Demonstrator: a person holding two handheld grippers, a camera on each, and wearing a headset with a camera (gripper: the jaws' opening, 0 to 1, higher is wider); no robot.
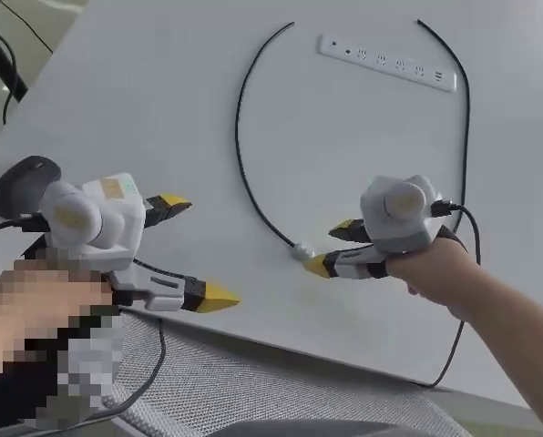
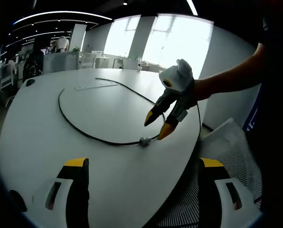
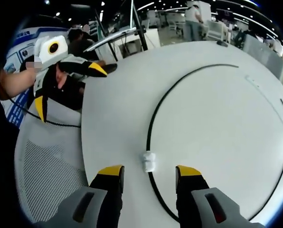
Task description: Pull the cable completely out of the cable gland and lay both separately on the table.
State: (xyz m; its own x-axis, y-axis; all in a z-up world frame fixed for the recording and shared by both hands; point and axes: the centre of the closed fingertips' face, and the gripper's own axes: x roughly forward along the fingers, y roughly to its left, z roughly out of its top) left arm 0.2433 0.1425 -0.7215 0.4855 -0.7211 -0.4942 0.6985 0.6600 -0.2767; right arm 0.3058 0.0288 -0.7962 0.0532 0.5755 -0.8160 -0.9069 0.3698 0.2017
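A long black cable lies in an arc on the white table, and a small white cable gland sits on its near end. My right gripper is open, low over the table, its yellow tips just to the right of the gland. In the right gripper view the gland lies just ahead of the gap in the open right gripper, and the cable runs on through it, back between the jaws. My left gripper hovers wide open at the table's near edge, holding nothing. From the left gripper the gland lies straight ahead.
A white power strip lies at the far side of the table. A second black cable runs down the right side to the right gripper's housing. A dark rounded object sits at the left edge. A grey mesh chair stands below the near edge.
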